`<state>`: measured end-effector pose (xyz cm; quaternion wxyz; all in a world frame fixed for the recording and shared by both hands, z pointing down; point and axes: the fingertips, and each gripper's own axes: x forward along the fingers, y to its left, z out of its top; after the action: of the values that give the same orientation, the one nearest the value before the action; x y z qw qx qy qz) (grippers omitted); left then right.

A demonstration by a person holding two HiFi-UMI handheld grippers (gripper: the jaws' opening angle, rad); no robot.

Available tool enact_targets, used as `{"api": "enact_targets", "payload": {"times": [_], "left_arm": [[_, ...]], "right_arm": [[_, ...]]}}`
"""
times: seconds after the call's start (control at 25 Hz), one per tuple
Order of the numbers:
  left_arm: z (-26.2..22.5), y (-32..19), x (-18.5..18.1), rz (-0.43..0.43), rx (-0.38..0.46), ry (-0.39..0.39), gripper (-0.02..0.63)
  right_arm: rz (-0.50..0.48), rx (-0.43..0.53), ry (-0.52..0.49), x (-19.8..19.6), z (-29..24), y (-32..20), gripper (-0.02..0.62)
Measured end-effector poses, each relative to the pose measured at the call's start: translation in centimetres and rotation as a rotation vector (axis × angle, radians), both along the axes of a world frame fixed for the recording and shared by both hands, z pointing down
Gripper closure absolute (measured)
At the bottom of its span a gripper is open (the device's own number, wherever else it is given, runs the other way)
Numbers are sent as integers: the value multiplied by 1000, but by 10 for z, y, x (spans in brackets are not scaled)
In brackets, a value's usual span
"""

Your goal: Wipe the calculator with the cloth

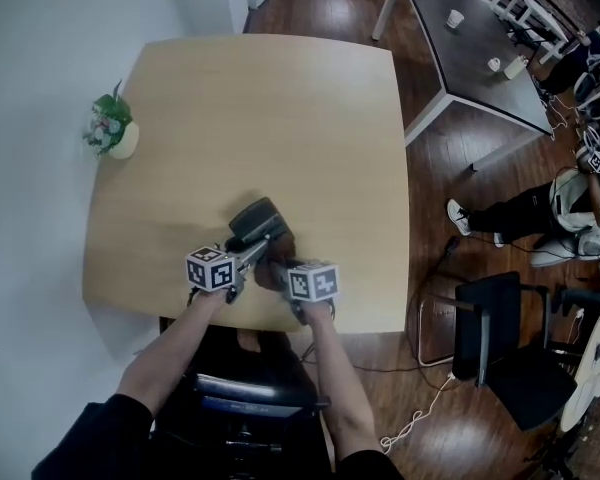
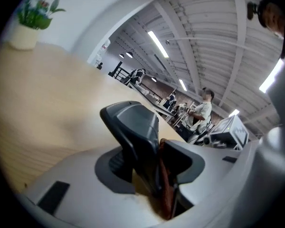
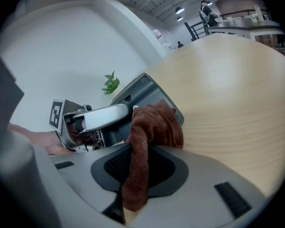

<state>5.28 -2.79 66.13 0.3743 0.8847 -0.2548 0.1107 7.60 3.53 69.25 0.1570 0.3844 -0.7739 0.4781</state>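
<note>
The dark grey calculator [image 1: 258, 220] is near the front of the light wooden table [image 1: 270, 98]. In the left gripper view the calculator [image 2: 133, 127] stands tilted up between the jaws of my left gripper [image 2: 147, 170], which is shut on it. My left gripper [image 1: 248, 256] reaches in from the left. My right gripper [image 3: 137, 175] is shut on a brown cloth [image 3: 149, 127], whose bunched top lies against the calculator [image 3: 145, 91]. From above, the cloth [image 1: 270, 273] sits between the two marker cubes, just ahead of my right gripper [image 1: 277, 271].
A small potted plant [image 1: 112, 128] stands at the table's left edge. To the right are a dark table [image 1: 480, 38] with cups, a black chair [image 1: 500, 338] and seated people. Cables lie on the wooden floor near the table's front right corner.
</note>
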Motion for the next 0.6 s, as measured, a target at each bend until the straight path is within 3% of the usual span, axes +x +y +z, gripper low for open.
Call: {"api": "enact_targets", "payload": {"times": [0.04,0.2,0.36,0.48,0.6], "left_arm": [[2,0,-3,9,2,-15,465],[-8,3,-11,35,-20,45,477],[-34,17,-20,146,34,42,479],[-51,28,-25,210,119,-8,482],[-74,38,-21,232,225,-27,483]], "right_arm": [[-1,5,-3,0,0,1,515],[10,26,17,14,-12,12,515],[-19,218,141,29,-96,1,515],[-147,407,164,-10,-177,-24,514],[-255,476,157,-54,-217,-38,514]]}}
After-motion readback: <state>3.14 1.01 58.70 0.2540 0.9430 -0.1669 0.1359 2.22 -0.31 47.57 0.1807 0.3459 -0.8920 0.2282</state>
